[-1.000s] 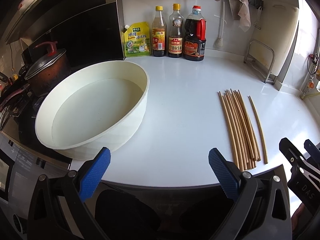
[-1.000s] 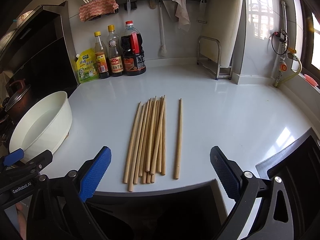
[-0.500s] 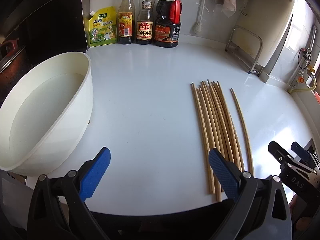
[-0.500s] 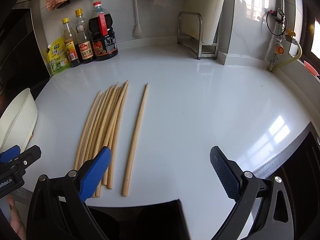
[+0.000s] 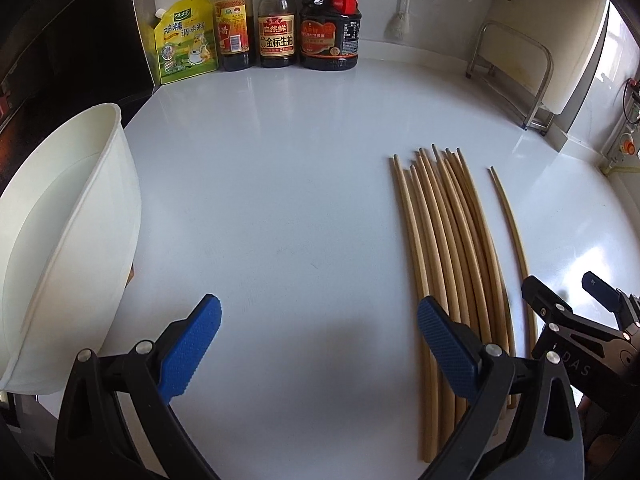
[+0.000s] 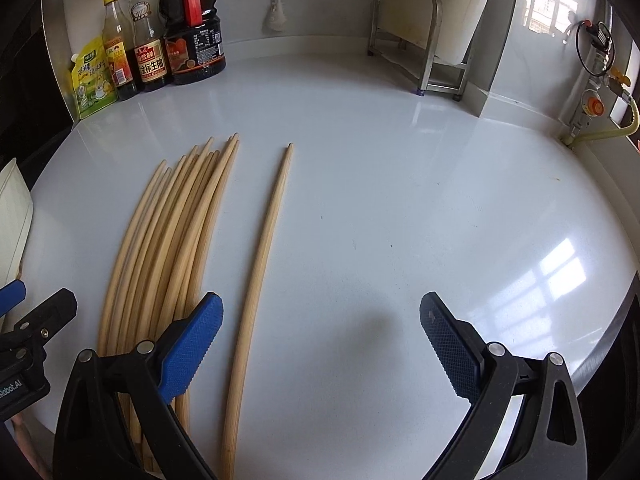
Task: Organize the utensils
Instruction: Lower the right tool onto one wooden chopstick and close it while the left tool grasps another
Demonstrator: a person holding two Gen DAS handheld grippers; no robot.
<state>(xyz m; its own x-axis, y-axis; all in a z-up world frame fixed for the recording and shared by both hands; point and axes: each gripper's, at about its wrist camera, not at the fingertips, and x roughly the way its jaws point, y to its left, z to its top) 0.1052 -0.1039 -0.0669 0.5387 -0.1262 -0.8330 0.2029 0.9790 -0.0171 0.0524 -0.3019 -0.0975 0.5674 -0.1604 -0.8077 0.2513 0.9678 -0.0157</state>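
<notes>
Chopstick bundle [image 6: 168, 240] near ends hidden behind right gripper [image 6: 320, 344]; basin [image 5: 60, 240] cropped.

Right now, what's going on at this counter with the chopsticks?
A person holds a two-finger tool in each hand over a white countertop. Both the left tool and the right tool are open and hold nothing. A bundle of wooden chopsticks lies on the counter, with a single chopstick lying apart on its right. A white basin stands at the left, and sauce bottles line the back wall. Nothing has been picked up yet.
</notes>
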